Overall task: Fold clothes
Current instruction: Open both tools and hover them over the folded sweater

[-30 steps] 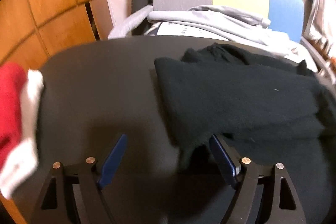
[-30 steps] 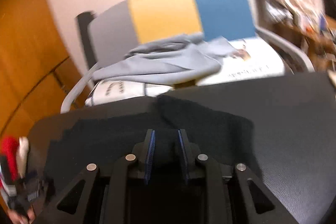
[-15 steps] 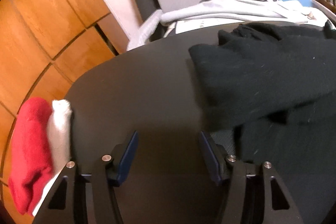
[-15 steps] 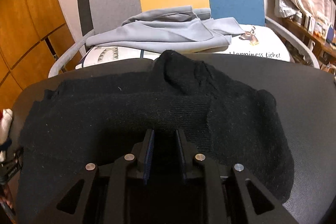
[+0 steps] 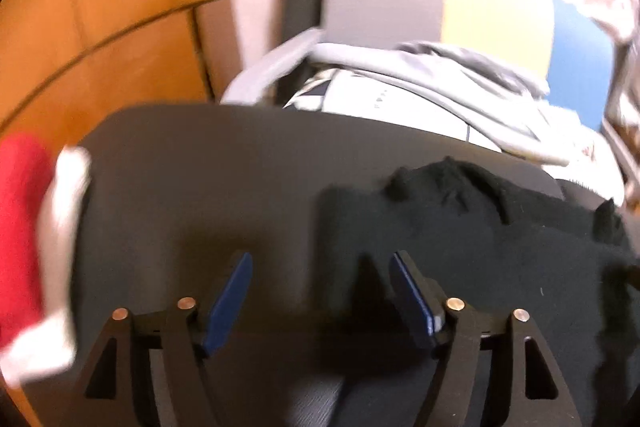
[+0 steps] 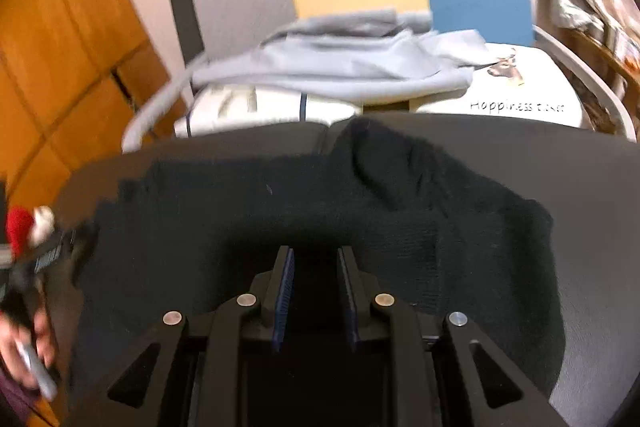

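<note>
r gripper (image 6: 316, 263) pinching black sweater (image 6: 440, 227) (low, level), l gripper (image 5: 320, 275) spread wide

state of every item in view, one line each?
Left gripper: open, empty, over the table.
Right gripper: shut on black knit garment.
Black knit garment: partly folded, bunched at the far edge, lying on dark table.
Grey garment: unfolded, draped on the chair.
Red and white cloth: at the table's left edge, blurred.

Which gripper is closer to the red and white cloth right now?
Left. The left gripper is open beside the red and white cloth; the right gripper sits across the black sweater.
</note>
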